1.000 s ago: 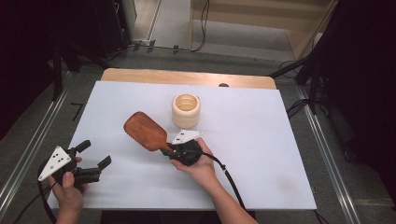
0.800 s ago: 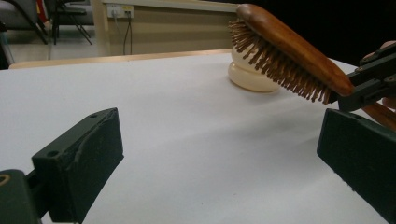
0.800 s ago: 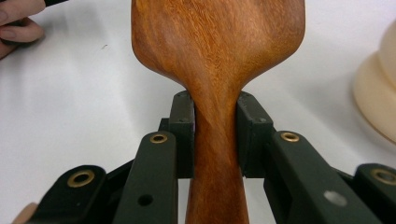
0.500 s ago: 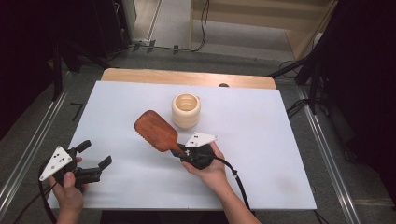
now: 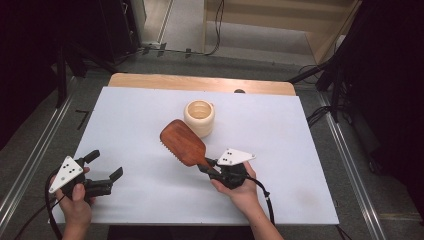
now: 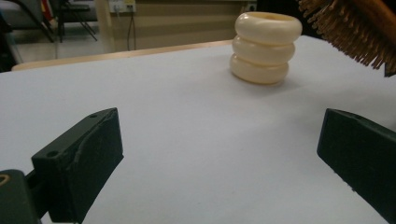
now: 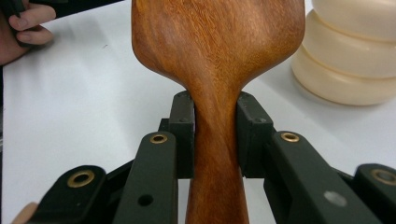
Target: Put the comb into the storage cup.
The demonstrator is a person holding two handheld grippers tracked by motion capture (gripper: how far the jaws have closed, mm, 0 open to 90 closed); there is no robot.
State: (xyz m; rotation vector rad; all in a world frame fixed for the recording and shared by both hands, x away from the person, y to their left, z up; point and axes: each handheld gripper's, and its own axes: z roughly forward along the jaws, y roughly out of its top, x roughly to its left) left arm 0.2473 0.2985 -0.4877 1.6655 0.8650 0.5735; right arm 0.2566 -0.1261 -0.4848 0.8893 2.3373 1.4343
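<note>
Grippers first, left to right. Our left gripper [image 5: 102,172] sits at about 8 o'clock on the white table [image 5: 130,115], jaws spread wide with nothing between them; the left gripper view confirms bare table between its two black jaws. It's idle and well apart from the work.

Wooden hairbrush [image 5: 182,142] is near table centre, tilted, head pointing toward 11 o'clock, handle running back toward 5 o'clock. Bristles face down and left, wood back up. Cream ringed holder [image 5: 199,117] stands upright just beside the brush head, at roughly 1 o'clock from it; whether they touch, we can't tell from the high view.

Our right gripper [image 5: 210,165] is at about 5 o'clock, jaws clamped on the narrow neck of the brush handle. In the right gripper view the fingers [image 7: 183,135] press both sides of the neck squarely.

Our read: we're carrying the brush toward the holder, likely to stand it inside. To do it well:
- keep the grip on the neck, no loosening mid-air
- swing the brush upright before reaching the opening
- come in from above, since a sideways approach could knock the holder over
- left gripper could brace the holder if it wobbles
</note>
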